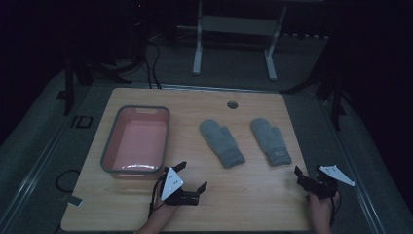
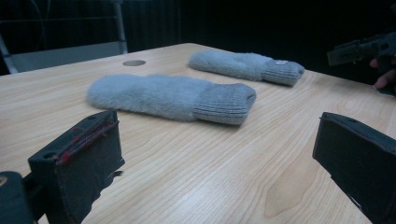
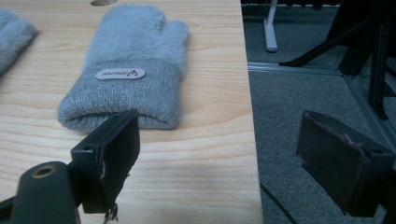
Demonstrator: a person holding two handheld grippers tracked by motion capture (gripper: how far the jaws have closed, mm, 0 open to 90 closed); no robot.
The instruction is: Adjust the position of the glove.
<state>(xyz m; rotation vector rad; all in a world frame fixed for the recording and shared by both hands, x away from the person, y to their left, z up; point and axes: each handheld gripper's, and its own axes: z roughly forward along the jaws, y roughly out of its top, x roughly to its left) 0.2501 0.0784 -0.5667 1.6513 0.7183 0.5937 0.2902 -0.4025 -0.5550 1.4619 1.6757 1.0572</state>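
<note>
While both idle: nothing held
Left hand-held gripper [image 1: 191, 178]: wide open, desk's [image 1: 253, 200] 7 o'clock
Right hand-held gripper [image 1: 301, 175]: wide open, 4 o'clock
Mittens [image 1: 222, 142]: centre

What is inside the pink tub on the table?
The pink tub looks empty: its bare pink floor shows in the high view, with no item on it. The strip just behind its near wall is hidden. Both grey mittens lie outside it on the table.

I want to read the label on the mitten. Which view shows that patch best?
The right gripper view: the label patch lies close and faces the camera on the right mitten cuff. In the left gripper view it is a small distant oval; in the high view, a speck.
</note>
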